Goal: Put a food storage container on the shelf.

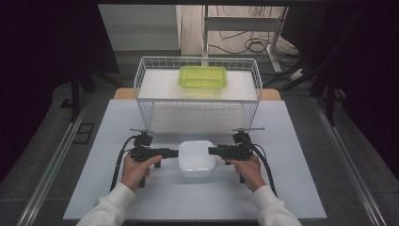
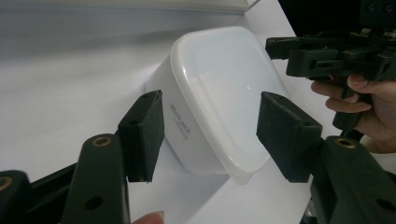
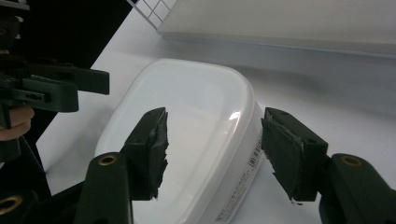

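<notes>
A white lidded container (image 1: pixel 197 159) lies in the middle of the white table. My left gripper (image 1: pixel 175 153) points at its left end and my right gripper (image 1: pixel 211 150) at its right end, each held level in a hand. In the left gripper view the open jaws of the left gripper (image 2: pixel 212 135) straddle the container (image 2: pixel 219 93): one pad beside the wall, the other above the lid, with gaps on both sides. In the right gripper view the right gripper (image 3: pixel 212 154) straddles the container (image 3: pixel 196 140) the same way, open, with neither pad touching it.
A white wire basket (image 1: pixel 141 89) stands behind the container at the back of the table, with a green translucent box (image 1: pixel 203 76) on its raised white shelf. The table's front edge (image 1: pixel 197 217) lies near the person's sleeves. Dark floor and cables surround the table.
</notes>
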